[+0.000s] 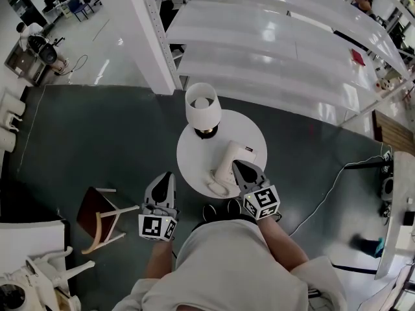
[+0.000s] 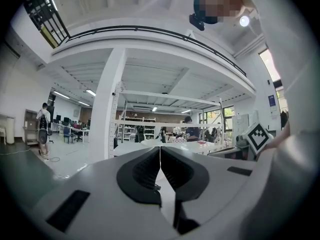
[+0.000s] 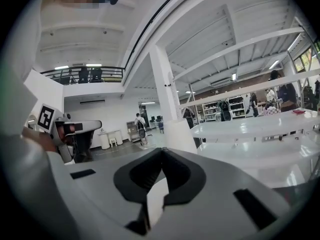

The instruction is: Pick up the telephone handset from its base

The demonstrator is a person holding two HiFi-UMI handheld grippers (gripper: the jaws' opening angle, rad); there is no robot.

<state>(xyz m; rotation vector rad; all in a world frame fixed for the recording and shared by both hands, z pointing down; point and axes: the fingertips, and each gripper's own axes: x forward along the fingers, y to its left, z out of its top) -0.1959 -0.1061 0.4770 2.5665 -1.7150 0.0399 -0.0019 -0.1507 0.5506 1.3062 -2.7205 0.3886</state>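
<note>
A cream telephone [image 1: 235, 158] sits on a small round white table [image 1: 194, 155], its handset [image 1: 224, 165] lying on the base and a coiled cord [image 1: 217, 188] at the near edge. My right gripper [image 1: 237, 164] hovers just over the phone's right side, jaws shut with nothing between them [image 3: 162, 154]. My left gripper [image 1: 169, 174] hangs left of the table, off its rim, also shut and empty [image 2: 160, 151]. Neither gripper view shows the phone; both look level across the room.
A white-shaded lamp [image 1: 203, 107] stands at the table's far side, close to the phone. A wooden chair [image 1: 98, 218] lies to the left on the dark floor. White shelving [image 1: 272, 50] and a pillar [image 1: 152, 31] lie beyond. A cable [image 1: 332, 190] runs on the right.
</note>
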